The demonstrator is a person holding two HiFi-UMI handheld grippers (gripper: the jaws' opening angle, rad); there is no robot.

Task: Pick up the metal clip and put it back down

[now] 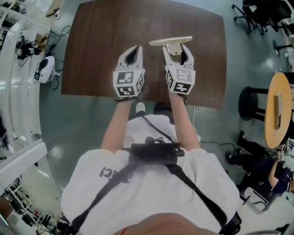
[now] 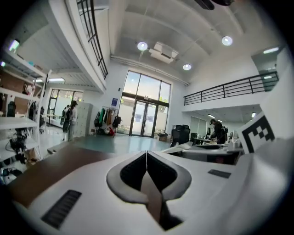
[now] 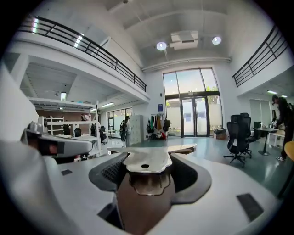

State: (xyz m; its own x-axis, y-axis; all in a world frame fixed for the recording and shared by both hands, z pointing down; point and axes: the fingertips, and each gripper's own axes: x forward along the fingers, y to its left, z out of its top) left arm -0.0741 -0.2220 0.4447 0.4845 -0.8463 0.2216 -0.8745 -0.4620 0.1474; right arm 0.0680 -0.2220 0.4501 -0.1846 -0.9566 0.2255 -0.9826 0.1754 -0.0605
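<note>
The metal clip [image 1: 170,42] is a pale T-shaped piece with a wide flat bar at its far end. It is held over the brown table [image 1: 92,50], with my right gripper [image 1: 176,48] shut on its stem. In the right gripper view the clip [image 3: 146,161] lies flat between the jaws, with a small hole in its handle. My left gripper [image 1: 132,51] hovers beside it to the left, jaws together and nothing between them. Seen in the left gripper view, the left gripper [image 2: 146,155] has its tips meeting in a thin line.
The table's near edge [image 1: 138,98] lies just under both marker cubes. A round wooden stool [image 1: 279,109] and office chairs [image 1: 257,13] stand to the right on the floor. White shelving [image 1: 18,82] lines the left side.
</note>
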